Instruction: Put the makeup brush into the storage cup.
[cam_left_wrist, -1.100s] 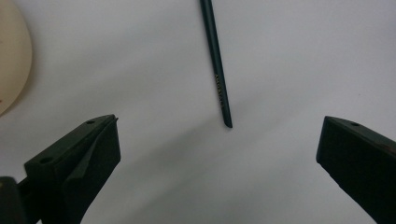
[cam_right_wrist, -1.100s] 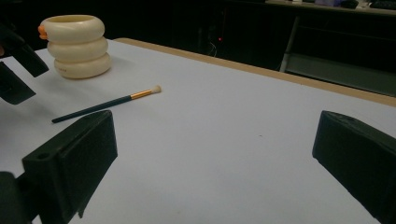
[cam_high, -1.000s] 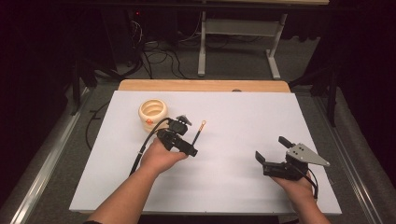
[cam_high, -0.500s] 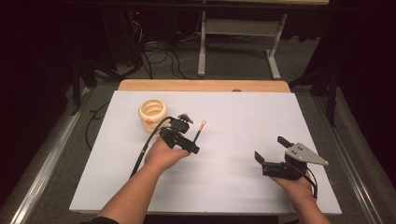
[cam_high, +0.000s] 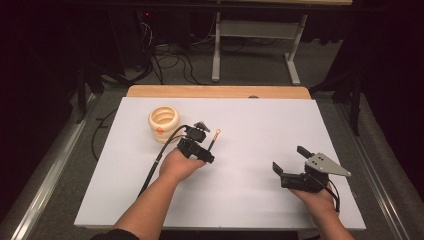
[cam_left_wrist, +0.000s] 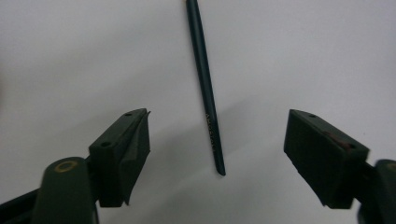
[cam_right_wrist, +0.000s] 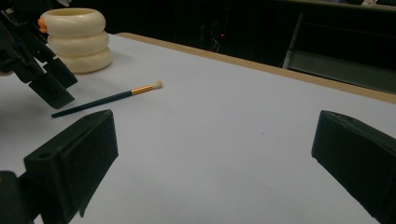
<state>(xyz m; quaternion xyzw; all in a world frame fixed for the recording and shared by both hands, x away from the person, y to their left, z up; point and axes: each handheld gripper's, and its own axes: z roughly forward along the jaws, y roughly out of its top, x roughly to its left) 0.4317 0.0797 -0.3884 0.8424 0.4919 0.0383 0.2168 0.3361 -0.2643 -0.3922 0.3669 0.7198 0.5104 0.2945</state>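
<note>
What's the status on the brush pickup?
Left gripper jaws just closing, straddling brush handle, no contact. Right gripper open, idle. Path clear.

glossy cream holder (cam_high: 163, 124), matt brush handle (cam_left_wrist: 208, 100)

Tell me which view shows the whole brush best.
Right gripper view: the brush lies full length on the white table, pale tip, gold ferrule, dark handle. Left gripper view gives just the handle end between open jaws. High view shows it small, partly hidden by the left gripper.
</note>
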